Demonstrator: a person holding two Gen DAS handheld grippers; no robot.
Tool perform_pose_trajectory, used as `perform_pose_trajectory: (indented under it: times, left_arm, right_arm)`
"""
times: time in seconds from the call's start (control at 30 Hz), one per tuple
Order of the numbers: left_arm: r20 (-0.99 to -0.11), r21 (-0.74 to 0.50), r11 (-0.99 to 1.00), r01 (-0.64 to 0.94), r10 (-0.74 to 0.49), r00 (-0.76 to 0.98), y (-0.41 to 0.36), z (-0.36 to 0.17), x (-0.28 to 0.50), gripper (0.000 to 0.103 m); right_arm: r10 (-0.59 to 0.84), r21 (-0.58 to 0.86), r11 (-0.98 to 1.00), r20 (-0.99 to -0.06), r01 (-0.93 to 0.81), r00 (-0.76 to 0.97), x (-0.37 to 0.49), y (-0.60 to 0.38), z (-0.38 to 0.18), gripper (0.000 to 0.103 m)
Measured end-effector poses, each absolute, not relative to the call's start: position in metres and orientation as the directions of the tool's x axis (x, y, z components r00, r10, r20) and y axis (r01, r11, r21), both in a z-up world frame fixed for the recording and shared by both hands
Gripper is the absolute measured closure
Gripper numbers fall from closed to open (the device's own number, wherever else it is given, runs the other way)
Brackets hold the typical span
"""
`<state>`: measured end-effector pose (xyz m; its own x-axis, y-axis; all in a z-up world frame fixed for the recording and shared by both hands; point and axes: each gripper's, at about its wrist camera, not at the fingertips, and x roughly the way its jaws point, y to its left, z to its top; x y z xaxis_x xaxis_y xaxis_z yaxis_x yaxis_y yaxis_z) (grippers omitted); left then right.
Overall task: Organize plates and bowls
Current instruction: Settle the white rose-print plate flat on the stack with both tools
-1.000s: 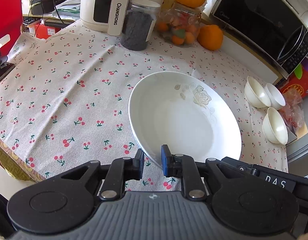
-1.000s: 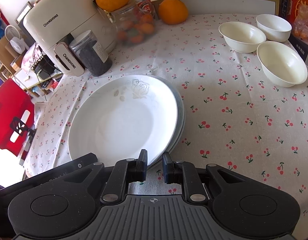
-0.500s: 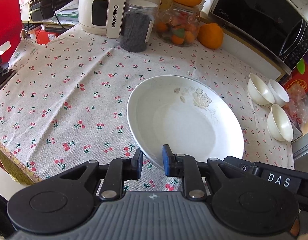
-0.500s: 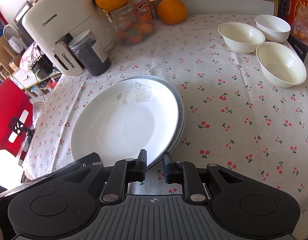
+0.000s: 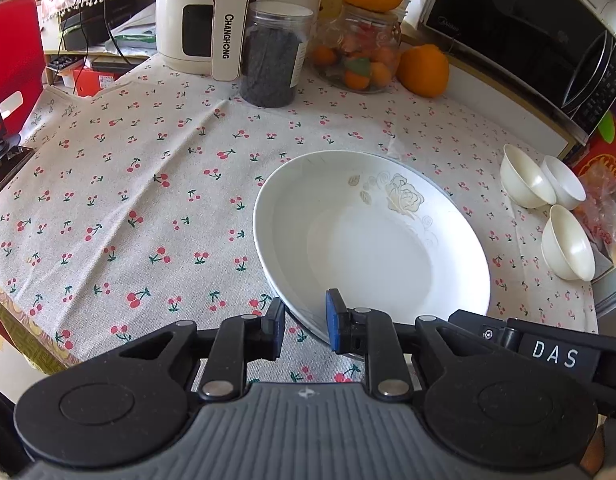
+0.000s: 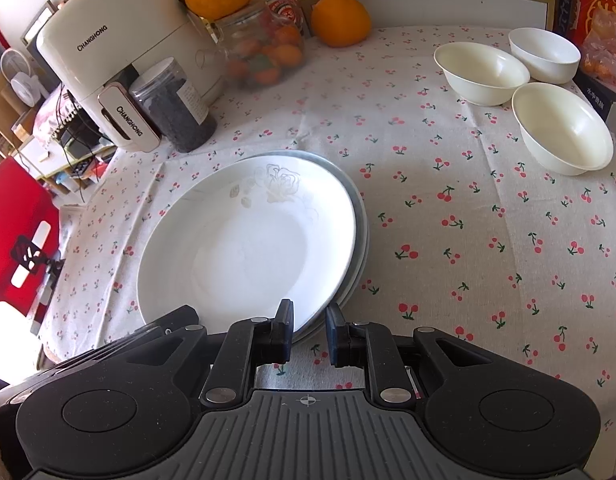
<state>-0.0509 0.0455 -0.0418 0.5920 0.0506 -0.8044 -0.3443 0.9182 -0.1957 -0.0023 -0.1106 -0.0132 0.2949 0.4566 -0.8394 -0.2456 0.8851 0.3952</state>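
A white plate with a rose print lies on a grey-rimmed plate in the middle of the cherry-print tablecloth; it also shows in the right wrist view. My left gripper straddles the near rim of the plates, its jaws a small gap apart. My right gripper sits at the near right rim of the plates, jaws also slightly apart. Three cream bowls stand at the far right, also in the left wrist view.
At the back stand a cream air fryer, a jar of dark grains, a glass jar of fruit, oranges and a microwave. The table edge drops off at the left.
Both grippers have drawn back slightly from the plates, and their jaws have stayed a small gap apart. The plates and bowls have not moved.
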Motion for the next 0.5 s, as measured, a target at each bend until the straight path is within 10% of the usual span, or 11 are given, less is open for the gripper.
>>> perform_pose_trajectory:
  times: [0.5]
  left_arm:
    - [-0.8,-0.151,0.93,-0.336,0.085,0.594,0.0393,-0.0416,-0.0508,0.081]
  right_arm:
    - [0.436,0.368,0.895,-0.844,-0.252,0.312,-0.0027,-0.1086,-0.0126,0.086]
